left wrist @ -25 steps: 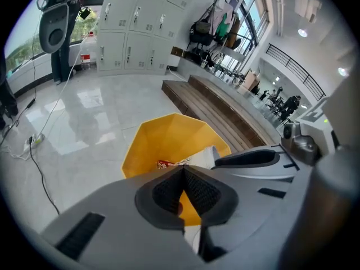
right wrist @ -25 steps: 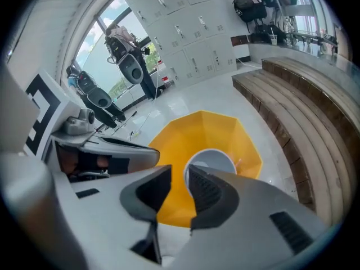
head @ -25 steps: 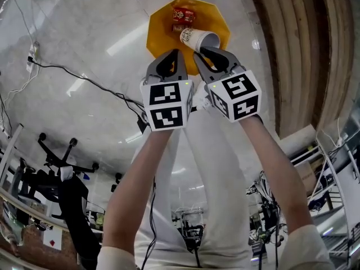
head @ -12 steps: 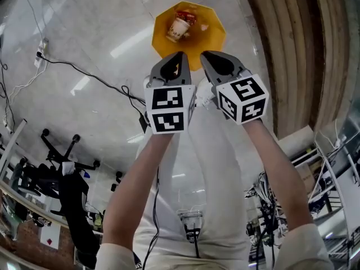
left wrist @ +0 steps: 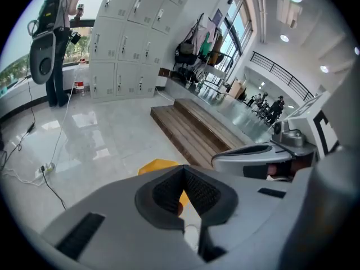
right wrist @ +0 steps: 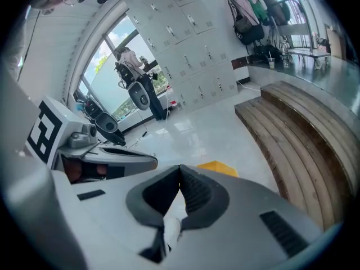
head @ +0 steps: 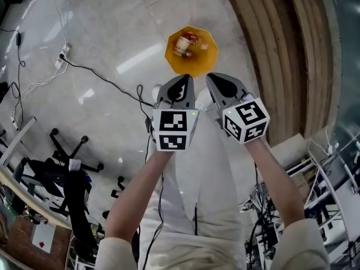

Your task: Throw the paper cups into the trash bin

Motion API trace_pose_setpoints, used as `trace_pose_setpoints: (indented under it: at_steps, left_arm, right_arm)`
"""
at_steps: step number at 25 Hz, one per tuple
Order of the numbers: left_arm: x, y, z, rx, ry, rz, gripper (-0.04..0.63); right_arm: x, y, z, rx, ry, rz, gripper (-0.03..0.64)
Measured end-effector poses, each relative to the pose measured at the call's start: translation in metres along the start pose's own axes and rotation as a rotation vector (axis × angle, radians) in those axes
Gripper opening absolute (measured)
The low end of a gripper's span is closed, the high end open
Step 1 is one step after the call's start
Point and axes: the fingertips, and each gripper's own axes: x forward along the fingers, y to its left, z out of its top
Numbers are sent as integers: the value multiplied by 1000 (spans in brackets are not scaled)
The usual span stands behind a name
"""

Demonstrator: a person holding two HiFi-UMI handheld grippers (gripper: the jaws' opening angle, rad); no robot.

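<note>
The right gripper has its fingers clenched tip to tip. They have just been closing, and there is nothing between them. The left gripper beside it is clenched the same way, its fingers meeting on empty air. Both point down at the yellow trash bin, which stands on the pale polished floor just beyond the fingertips as the head view shows it. Inside the bin a paper cup lies tipped on its side, close to a red packet, so this cup looks to me already thrown away. Wooden steps run along the right of the bin, and a black cable trails over the floor to its left. I see no other cup outside the bin. A cup like that should be very light and thin-walled. It would be easy to crush and quick to slip from a loose hold. I would pinch it gently across the rim or upper wall, where the rolled edge gives some stiffness.
</note>
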Motion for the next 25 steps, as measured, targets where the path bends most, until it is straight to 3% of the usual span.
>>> trace_pose_setpoints:
  at_steps: [7, 14, 25]
  left_arm:
    - [-82, -28, 59, 44, -70, 2, 6]
    - [-167, -67, 107, 24, -132, -34, 6]
    - [-292, -135, 168, 75, -236, -93, 6]
  right_arm:
    - [-70, 56, 66, -19, -76, 53, 8]
    - [-145, 119, 123, -53, -161, 101, 8]
    - [-252, 190, 174, -167, -210, 169, 8]
